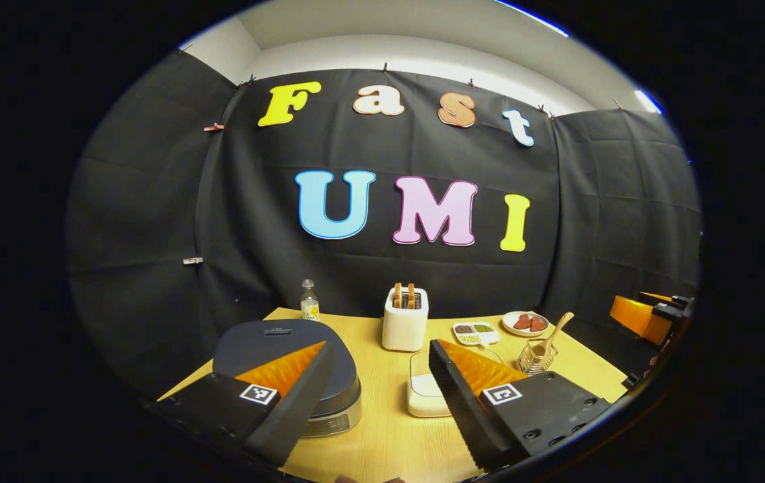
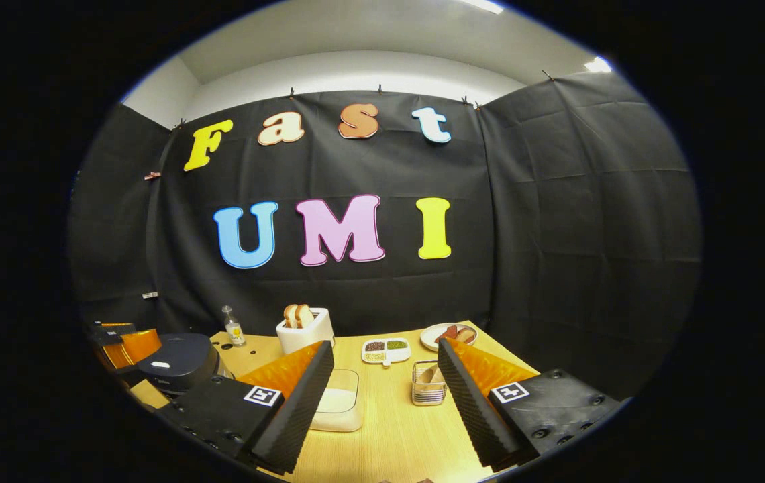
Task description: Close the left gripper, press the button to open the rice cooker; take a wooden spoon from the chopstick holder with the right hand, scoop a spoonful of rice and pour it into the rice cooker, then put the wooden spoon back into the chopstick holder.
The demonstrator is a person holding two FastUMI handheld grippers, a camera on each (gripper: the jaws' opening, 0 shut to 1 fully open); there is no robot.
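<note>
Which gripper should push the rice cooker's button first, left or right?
Left. The closed rice cooker sits right under the left gripper, partly behind one finger. From the right gripper it lies far off to the side. The left gripper is open, so it likely needs closing first.

Each tool: ridged wedge fingers on screwed block bodies, each with a square black-and-white marker.

Bright ceiling strip lights, dim dark booth, sharp focus, fisheye-bent edges

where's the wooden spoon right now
In the left gripper view the wooden spoon stands in the wire chopstick holder on the table's right side, just in front of the white plate.
</note>
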